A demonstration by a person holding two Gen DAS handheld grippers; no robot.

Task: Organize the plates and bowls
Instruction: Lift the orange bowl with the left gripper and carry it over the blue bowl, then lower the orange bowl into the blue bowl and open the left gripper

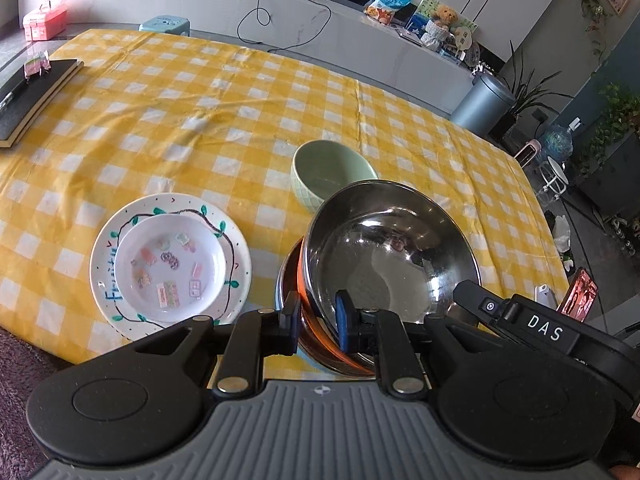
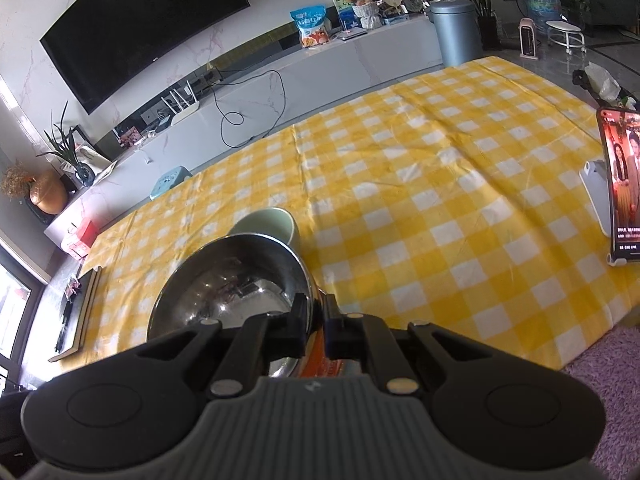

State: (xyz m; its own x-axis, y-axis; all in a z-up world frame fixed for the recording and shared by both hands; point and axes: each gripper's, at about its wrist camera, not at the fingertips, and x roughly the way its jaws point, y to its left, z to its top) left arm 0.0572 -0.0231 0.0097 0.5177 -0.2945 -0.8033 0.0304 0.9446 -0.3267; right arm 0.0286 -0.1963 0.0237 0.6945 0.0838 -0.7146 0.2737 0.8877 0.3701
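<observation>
From the left wrist, the left gripper [image 1: 318,318] has its two fingers closed on the near rim of a shiny stainless-steel bowl with an orange outer wall [image 1: 390,252], one pad outside the wall and the blue pad inside. The bowl sits tilted, its base resting in what looks like a second bowl beneath it — only an edge of that shows. Just behind it stands a pale green ceramic bowl [image 1: 326,168], upright on the yellow-and-white checked tablecloth [image 1: 224,116]. To the left, apart from the bowls, a small white patterned plate [image 1: 172,268] lies stacked on a larger white plate with a painted leaf vine [image 1: 106,264]. From the right wrist, the right gripper [image 2: 316,320] pinches the same steel bowl [image 2: 232,276] at its right rim, fingers nearly together with the thin wall between them. The green bowl [image 2: 266,222] peeks out just beyond. A lit smartphone [image 2: 622,188] stands propped at the cloth's right edge.
</observation>
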